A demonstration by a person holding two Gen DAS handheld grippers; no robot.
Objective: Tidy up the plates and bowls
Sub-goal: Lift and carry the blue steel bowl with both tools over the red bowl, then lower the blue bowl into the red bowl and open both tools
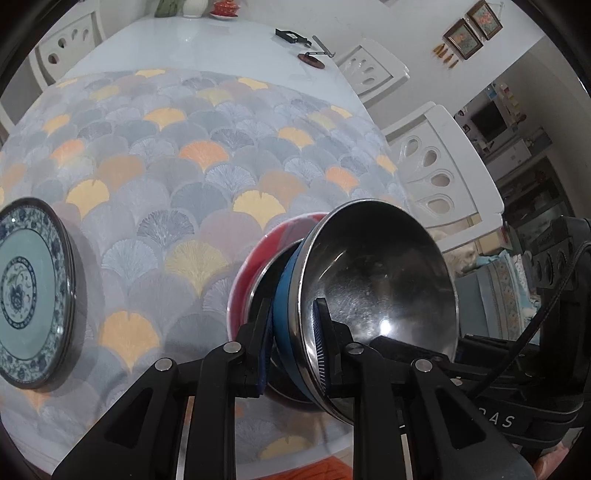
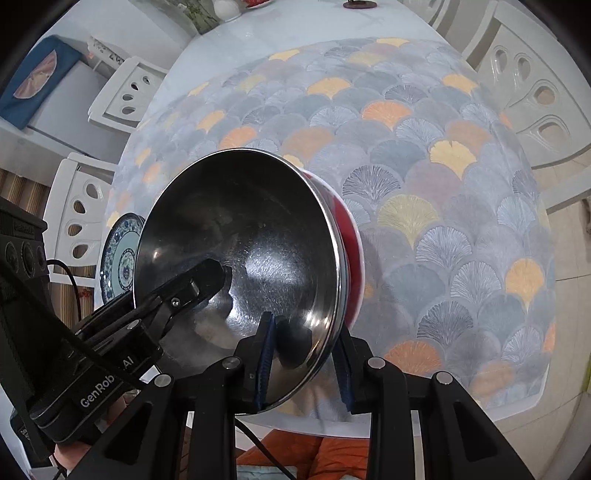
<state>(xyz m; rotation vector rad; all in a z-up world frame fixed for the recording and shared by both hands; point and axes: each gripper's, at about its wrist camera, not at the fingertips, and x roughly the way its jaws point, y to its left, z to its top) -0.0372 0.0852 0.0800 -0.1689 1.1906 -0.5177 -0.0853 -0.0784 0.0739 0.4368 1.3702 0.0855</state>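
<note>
While both grippers, left [image 1: 293,345] and right [image 2: 304,356], clamp the steel bowl's [image 2: 236,236] rim, we see a plate [image 1: 27,295] near the tabletop's [image 1: 207,40] edge.

A long white table [image 1: 207,40] fills most of both views. A cloth with fan-shaped leaves in grey, yellow and orange [image 2: 406,177] covers its near part. White chairs with drop-shaped holes in the backrest [image 1: 436,173] stand along both sides. On the pale wall hang two small framed pictures [image 1: 472,29]. Behind the chairs, dark shelves [image 1: 532,184] stand by an opening. The floor has light tiles [image 2: 569,295].
</note>
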